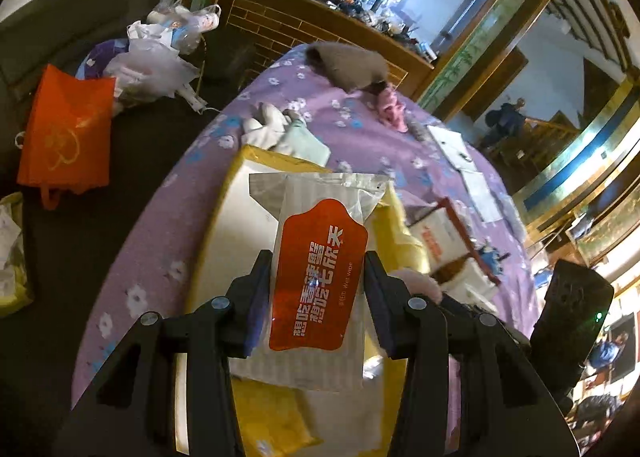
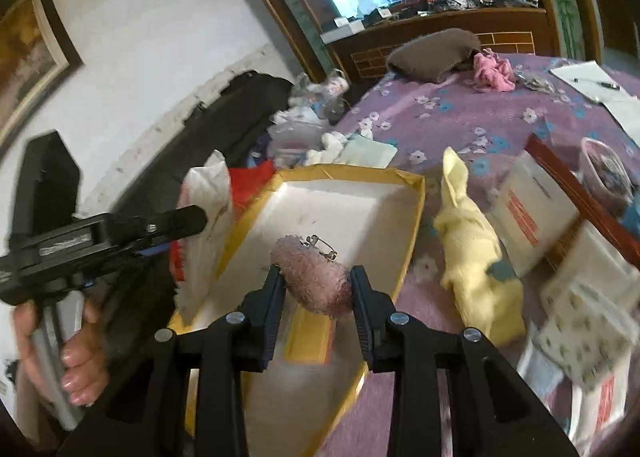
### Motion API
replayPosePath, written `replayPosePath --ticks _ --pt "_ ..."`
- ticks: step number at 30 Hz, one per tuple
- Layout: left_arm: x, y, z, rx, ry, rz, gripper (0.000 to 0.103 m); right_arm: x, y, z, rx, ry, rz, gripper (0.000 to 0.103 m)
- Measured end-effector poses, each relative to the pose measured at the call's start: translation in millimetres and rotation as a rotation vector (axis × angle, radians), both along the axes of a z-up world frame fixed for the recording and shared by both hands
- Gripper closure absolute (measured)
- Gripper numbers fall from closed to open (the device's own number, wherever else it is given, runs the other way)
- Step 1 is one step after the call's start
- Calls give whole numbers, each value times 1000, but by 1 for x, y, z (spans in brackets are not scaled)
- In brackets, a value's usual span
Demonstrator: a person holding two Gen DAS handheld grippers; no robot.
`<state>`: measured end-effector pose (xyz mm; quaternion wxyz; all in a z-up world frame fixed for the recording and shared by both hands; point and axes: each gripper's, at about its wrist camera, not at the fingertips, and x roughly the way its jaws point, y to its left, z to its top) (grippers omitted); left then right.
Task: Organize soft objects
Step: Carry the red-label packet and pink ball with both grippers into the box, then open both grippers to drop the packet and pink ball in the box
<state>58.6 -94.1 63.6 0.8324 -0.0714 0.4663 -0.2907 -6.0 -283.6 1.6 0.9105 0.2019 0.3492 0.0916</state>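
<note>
My left gripper (image 1: 316, 277) is shut on a wet-wipe pack (image 1: 320, 273) with a red label, held above the open yellow box (image 1: 256, 161). The left gripper also shows in the right wrist view (image 2: 196, 221), with the pack (image 2: 208, 225) at the box's left side. My right gripper (image 2: 318, 277) is shut on a fuzzy pink pouch (image 2: 312, 277) with a metal clasp, held over the yellow box (image 2: 416, 217). A pale yellow cloth (image 2: 472, 257) lies on the purple floral bed (image 2: 460, 125) right of the box.
On the bed lie a brown pillow (image 2: 432, 51), a pink cloth (image 2: 492, 73), white and mint cloths (image 2: 352, 147), papers (image 2: 592, 85), and boxes and packs (image 2: 532, 217) at right. An orange bag (image 1: 64, 129) and plastic bags (image 1: 156, 57) lie beside the bed.
</note>
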Motion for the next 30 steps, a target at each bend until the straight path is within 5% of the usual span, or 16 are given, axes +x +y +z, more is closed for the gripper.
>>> replayPosePath --ticks 10,17,22,30 --pt "36 -26 -45 145 37 -17 58 26 10 -24 -36 77 -31 68" --pt "48 -28 -62 110 121 -29 54 29 7 -30 14 78 -14 63" --pt "54 -25 -59 51 154 -23 45 24 8 -25 46 45 -4 44" --pt "31 -15 -29 122 -25 89 45 -2 0 -12 117 -13 8 43"
